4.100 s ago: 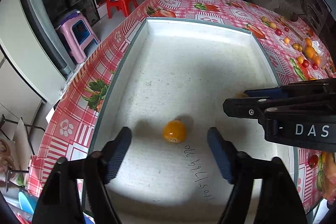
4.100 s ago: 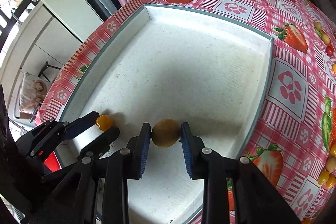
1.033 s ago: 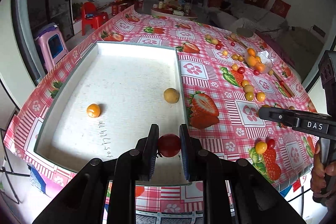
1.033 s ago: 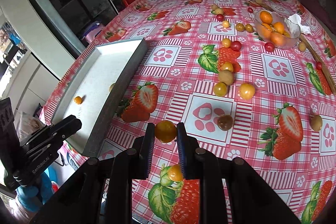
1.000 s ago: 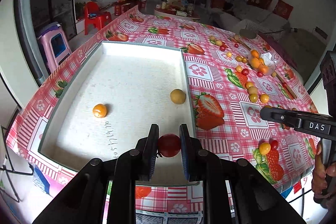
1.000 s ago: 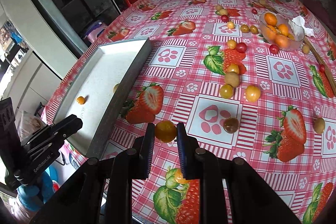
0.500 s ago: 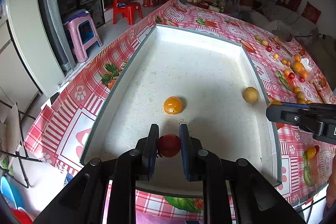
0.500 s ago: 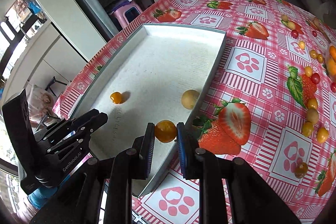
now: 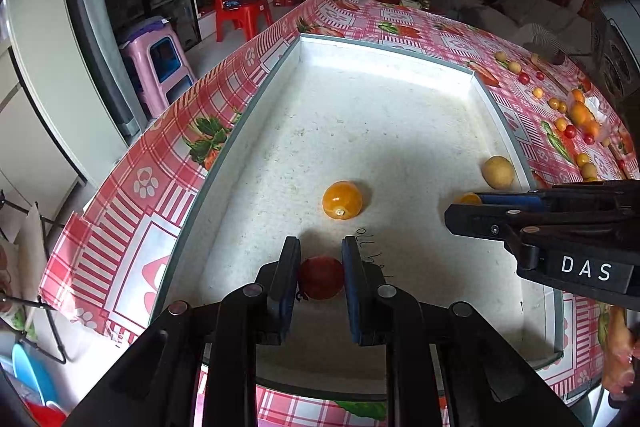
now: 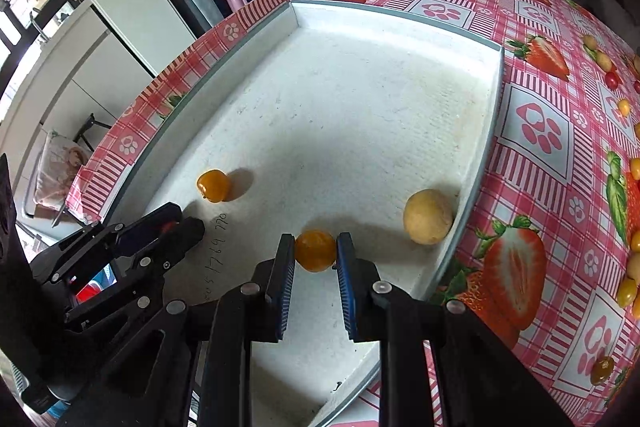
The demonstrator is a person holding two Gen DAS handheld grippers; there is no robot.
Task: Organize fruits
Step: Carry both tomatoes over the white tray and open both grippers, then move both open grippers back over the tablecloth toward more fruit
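Fruits: 2 lie loose in the white tray, an orange fruit near its middle and a tan fruit by the right wall. Left gripper jaws clamp a red tomato over the tray's near end. Right gripper jaws clamp an orange tomato above the tray (more fruit sits scattered on the checked worktop).
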